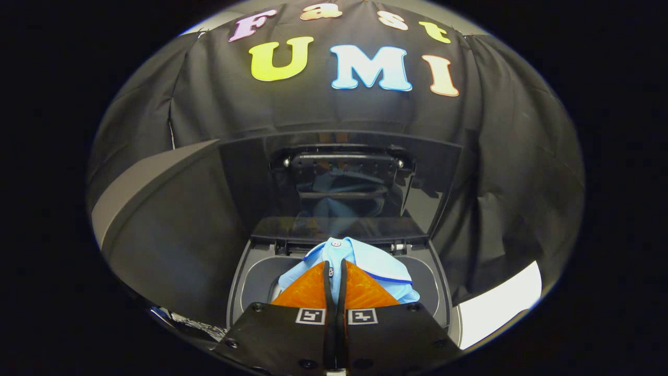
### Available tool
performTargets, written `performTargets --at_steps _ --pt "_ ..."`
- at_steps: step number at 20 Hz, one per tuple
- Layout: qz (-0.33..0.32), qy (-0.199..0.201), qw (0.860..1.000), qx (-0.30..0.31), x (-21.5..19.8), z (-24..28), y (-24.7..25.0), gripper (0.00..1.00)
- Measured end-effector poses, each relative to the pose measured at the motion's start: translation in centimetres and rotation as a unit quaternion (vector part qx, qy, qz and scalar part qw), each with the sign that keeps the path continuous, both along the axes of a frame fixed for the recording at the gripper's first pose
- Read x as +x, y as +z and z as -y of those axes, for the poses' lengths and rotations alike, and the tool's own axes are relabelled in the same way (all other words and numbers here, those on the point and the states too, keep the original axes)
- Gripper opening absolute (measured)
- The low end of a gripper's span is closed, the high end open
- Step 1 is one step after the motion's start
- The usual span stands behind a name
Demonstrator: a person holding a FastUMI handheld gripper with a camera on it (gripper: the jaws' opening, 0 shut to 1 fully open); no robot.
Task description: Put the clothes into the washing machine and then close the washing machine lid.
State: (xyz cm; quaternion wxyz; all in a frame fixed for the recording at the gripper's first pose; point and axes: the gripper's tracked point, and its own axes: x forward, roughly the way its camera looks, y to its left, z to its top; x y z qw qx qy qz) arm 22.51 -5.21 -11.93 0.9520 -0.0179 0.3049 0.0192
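A light blue shirt (373, 261) with a dark blue trim and a white button hangs bunched around my gripper (335, 265), whose two fingers are pressed together on the cloth. The shirt hangs over the open top of the washing machine (245, 282), above the grey rim and the tub opening. The machine's dark glass lid (339, 183) stands raised upright just beyond the fingers, and it mirrors the blue cloth. The tub's inside is mostly hidden by the shirt and the fingers.
Black cloth walls stand behind and to both sides of the machine. A pale floor patch (501, 303) lies to the right of the machine, and a grey surface edge (135, 183) shows at the left.
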Motion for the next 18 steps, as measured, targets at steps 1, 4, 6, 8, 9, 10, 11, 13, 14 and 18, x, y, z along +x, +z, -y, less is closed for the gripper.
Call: performTargets --at_steps 1,4,6,8,9,10,11,13,14,18 --pt "-0.005 -0.003 1.000 -0.001 -0.1 0.2 -0.5 0.02" --pt "-0.023 -0.009 1.000 0.008 -0.5 0.3 -2.0 0.02" --pt "-0.039 -0.016 0.999 0.007 -0.8 0.7 -2.8 0.03" --pt "-0.055 -0.020 0.998 0.015 -1.4 0.6 -3.8 0.05" --pt "-0.068 -0.019 0.997 0.018 -1.8 0.5 -4.5 0.08" --pt "-0.074 -0.018 0.997 0.016 -2.2 0.5 -4.8 0.11" --pt "-0.077 -0.019 0.997 0.007 -2.2 0.8 -5.2 0.33" --pt "-0.079 -0.020 0.997 -0.014 -2.8 1.1 -5.1 0.75" --pt "-0.076 -0.021 0.997 -0.022 -2.8 1.1 -5.6 0.96" --pt "-0.059 -0.014 0.998 -0.022 -2.8 0.4 -4.6 0.97"
